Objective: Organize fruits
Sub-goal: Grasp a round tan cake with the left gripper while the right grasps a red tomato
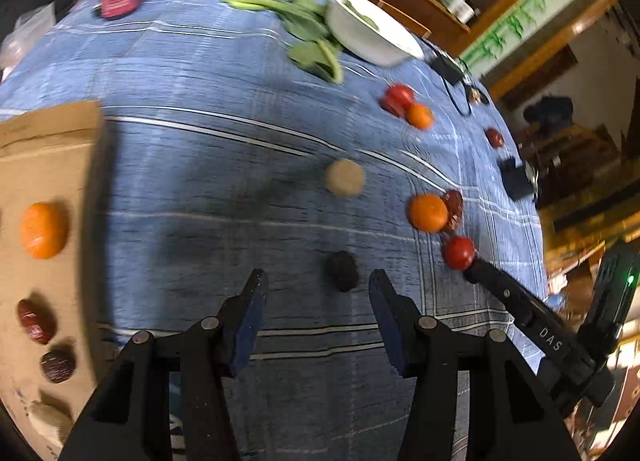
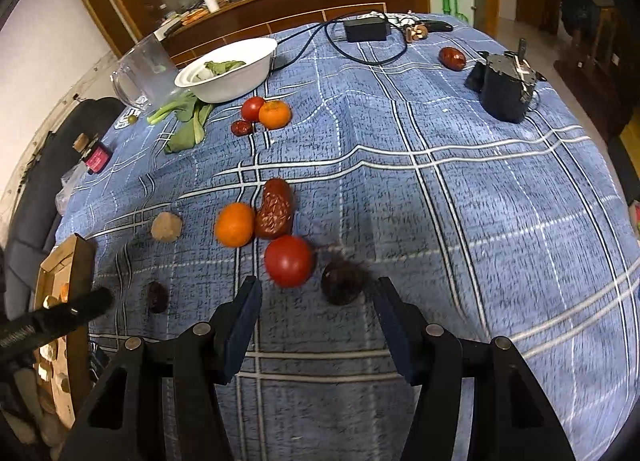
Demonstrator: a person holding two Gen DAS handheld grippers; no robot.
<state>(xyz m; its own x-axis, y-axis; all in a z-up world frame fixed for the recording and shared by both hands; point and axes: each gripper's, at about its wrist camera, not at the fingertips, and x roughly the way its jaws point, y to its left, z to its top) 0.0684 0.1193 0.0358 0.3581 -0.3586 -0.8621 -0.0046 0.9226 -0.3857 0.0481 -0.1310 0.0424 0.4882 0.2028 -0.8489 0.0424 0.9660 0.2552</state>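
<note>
Left view motion-blurred. Shallow brown cardboard box (image 1: 52,165), cut off at the frame edge, holds a round orange tangerine (image 1: 43,230) and two wrinkled red dates (image 1: 35,320). Left gripper (image 1: 318,293) and right gripper (image 2: 318,297): fingers spread, grasping nothing.

Black claws (image 1: 318,293) (image 2: 318,297) — blue pads, silver pivot screws, "DAS" lettering.

cardboard box (image 1: 48,165): cut by left edge | white bowl (image 1: 372,35): motion-blurred

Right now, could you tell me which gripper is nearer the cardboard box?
Left. The left gripper hovers beside the box; the right gripper is farther off, near the tomato.
</note>
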